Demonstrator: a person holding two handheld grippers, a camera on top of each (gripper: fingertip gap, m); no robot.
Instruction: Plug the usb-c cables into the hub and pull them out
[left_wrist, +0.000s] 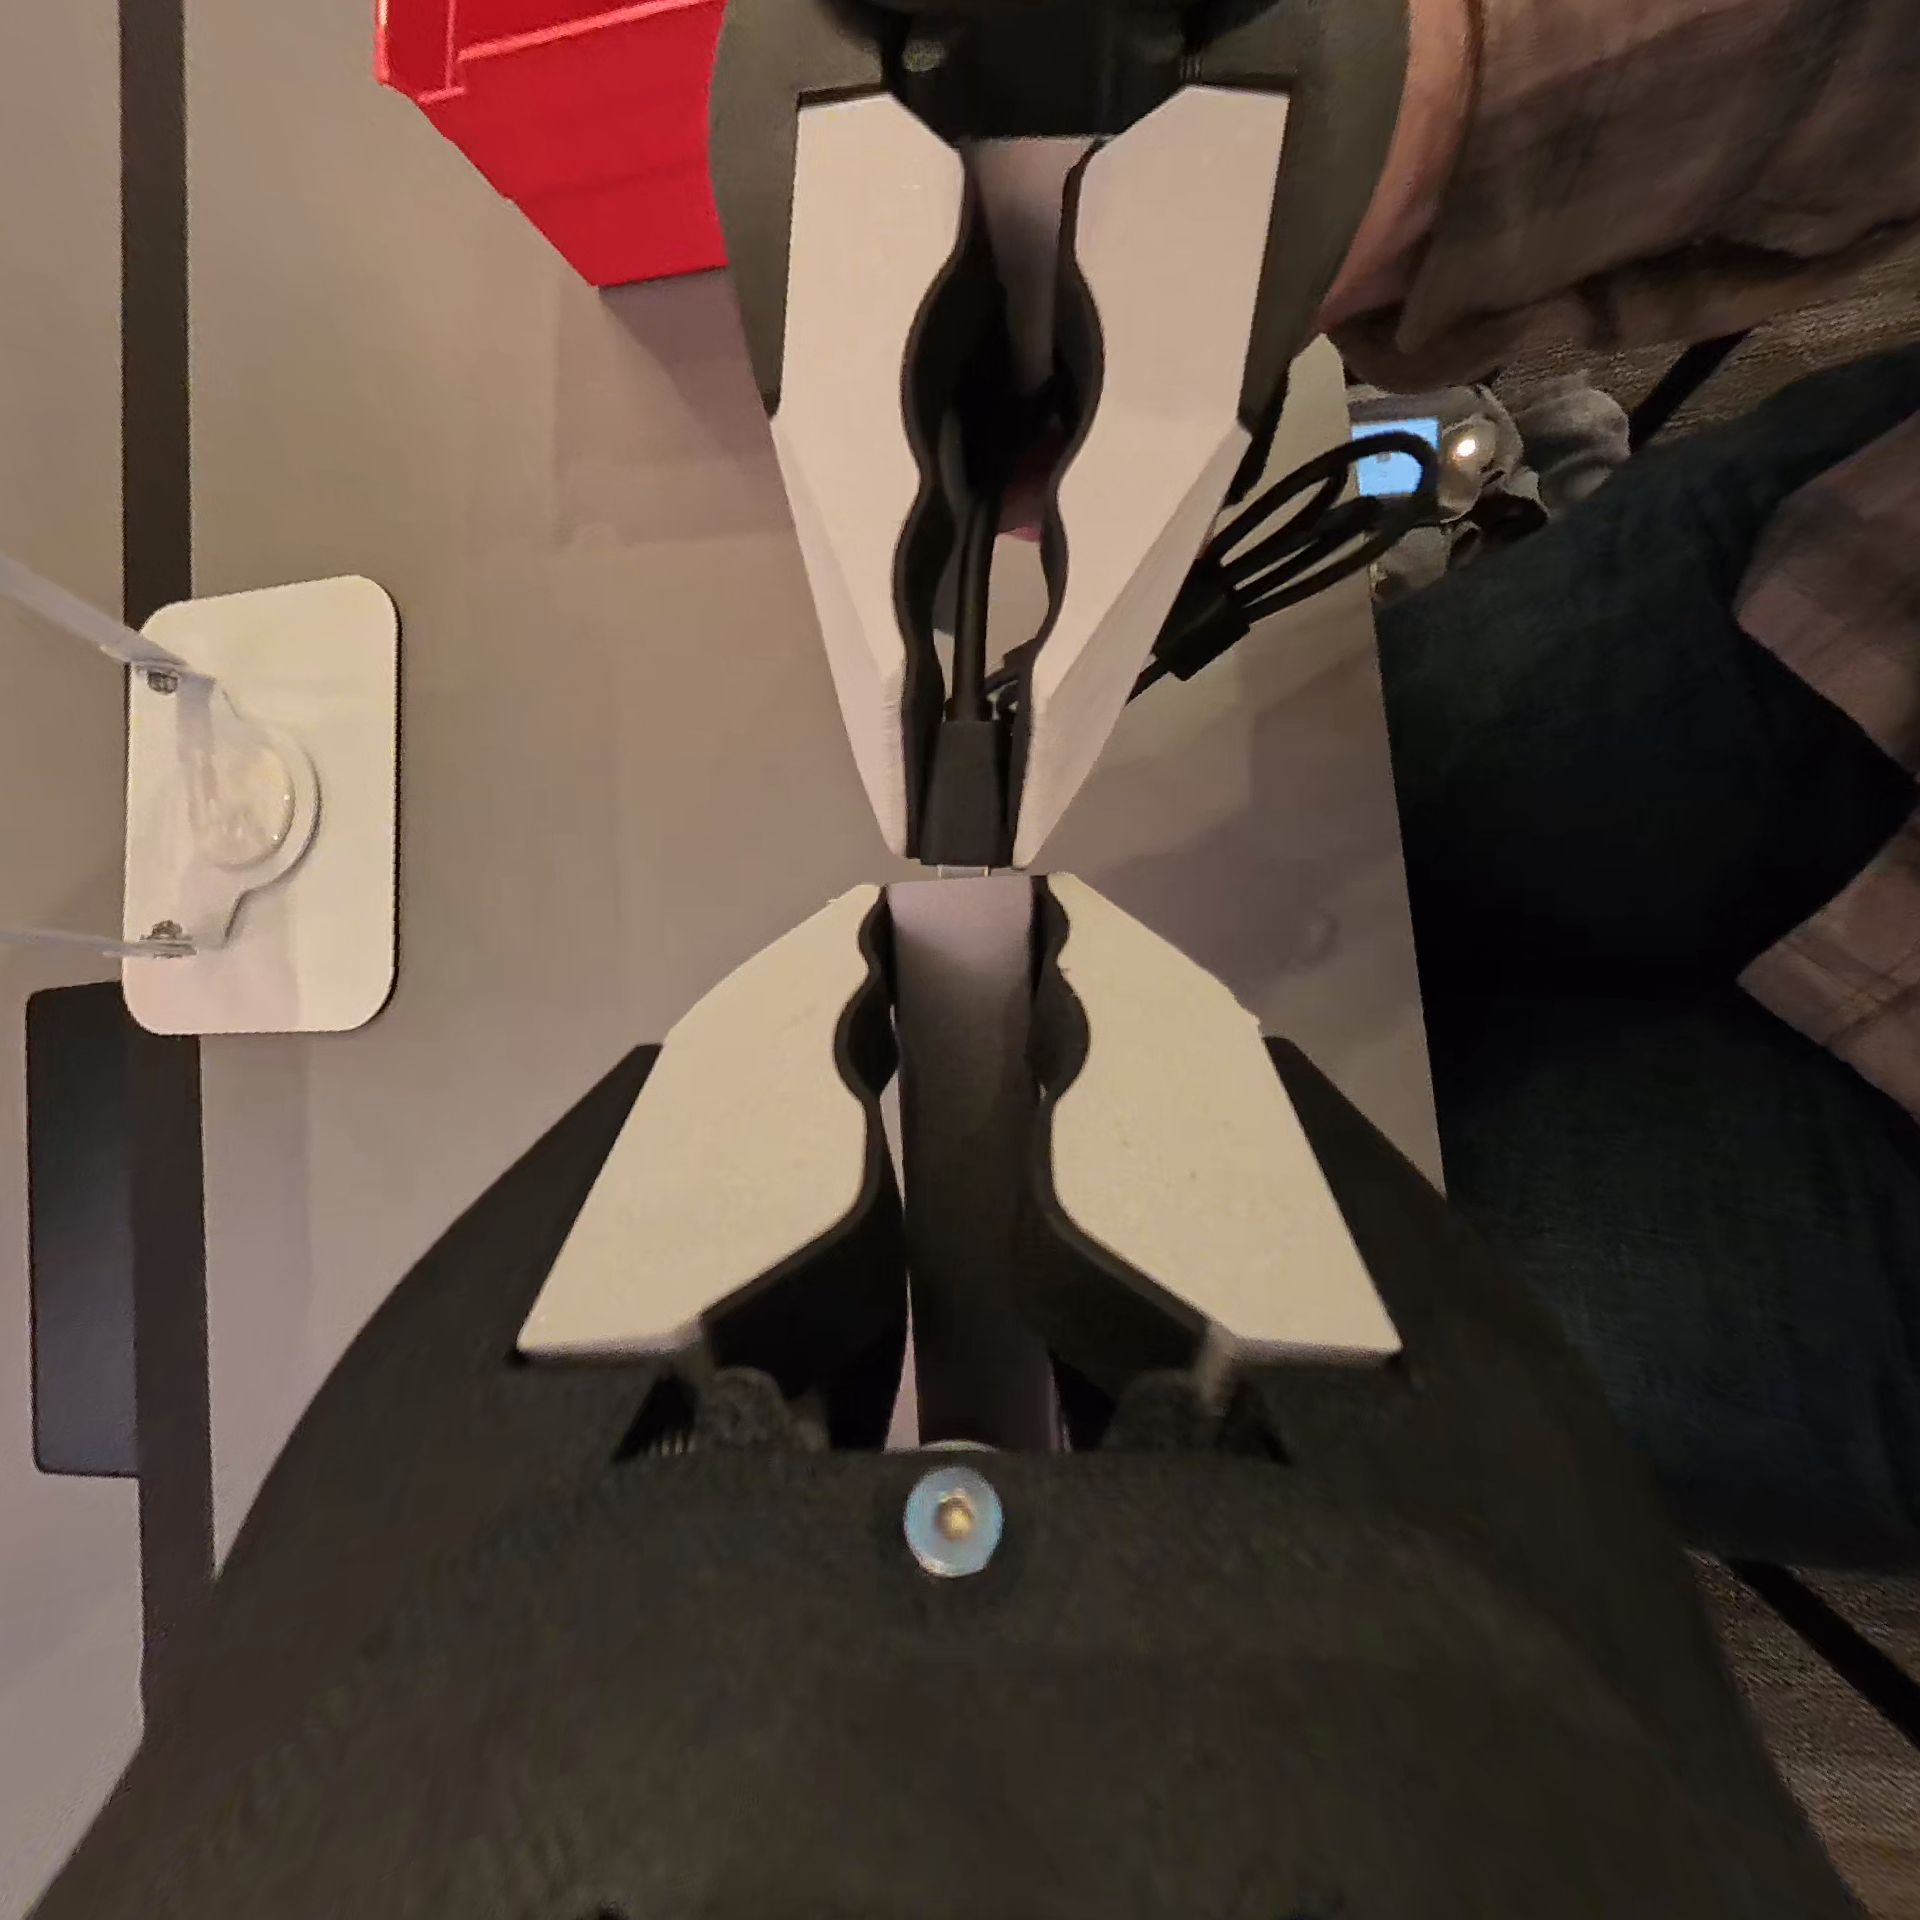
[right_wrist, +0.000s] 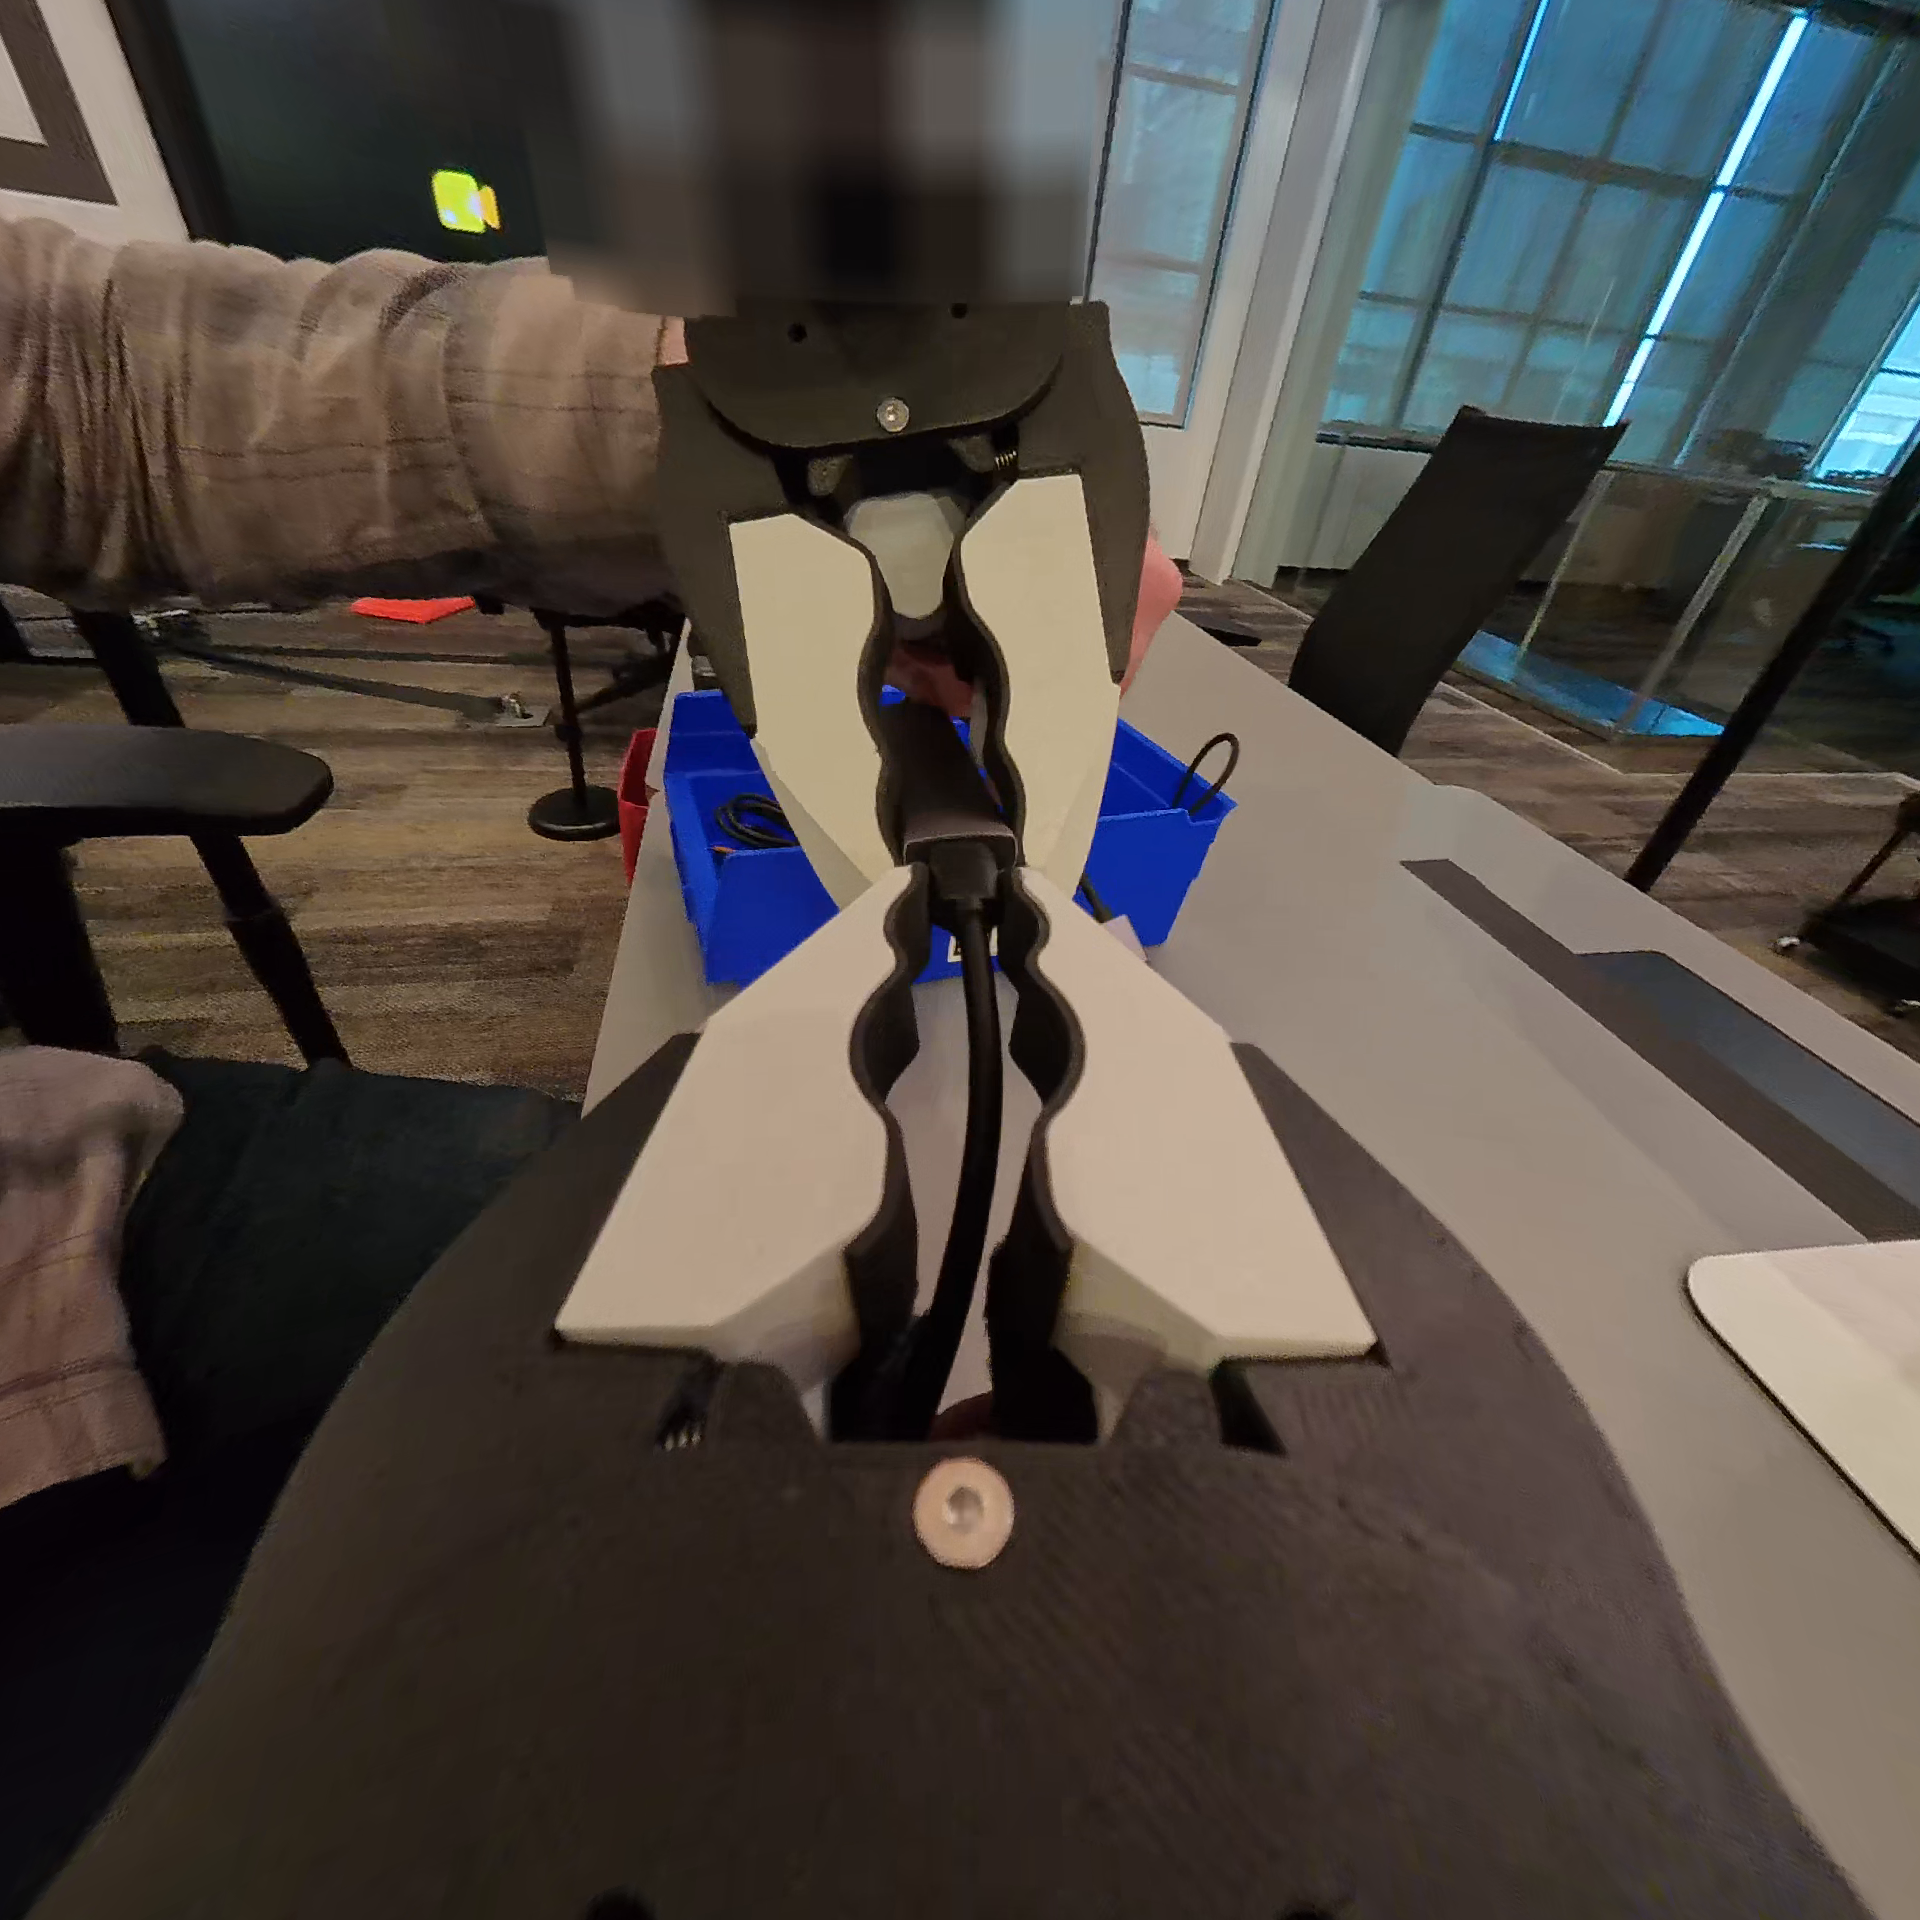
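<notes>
My left gripper (left_wrist: 961, 904) is shut on the grey hub (left_wrist: 961, 1039), a flat bar held lengthwise between its fingers. My right gripper (left_wrist: 961, 847) faces it from above, shut on a black usb-c plug (left_wrist: 961, 779). The plug's metal tip meets the hub's end, and I cannot tell how deep it sits. In the right wrist view, the right gripper (right_wrist: 961, 883) holds the plug and its black cable (right_wrist: 977, 1039) runs back between the fingers. The left gripper (right_wrist: 956, 831) holds the dark hub (right_wrist: 935, 769) opposite it.
Both grippers are over a grey table (right_wrist: 1351, 1039). A blue bin (right_wrist: 758, 894) with cables and a red bin (left_wrist: 582, 135) stand behind. A coiled black cable (left_wrist: 1288, 540) lies near the table edge. A white plate with a clear mount (left_wrist: 260, 800) is at the left. A person's sleeve (right_wrist: 260, 416) reaches in. Less than 4 cm separates the two grippers' tips.
</notes>
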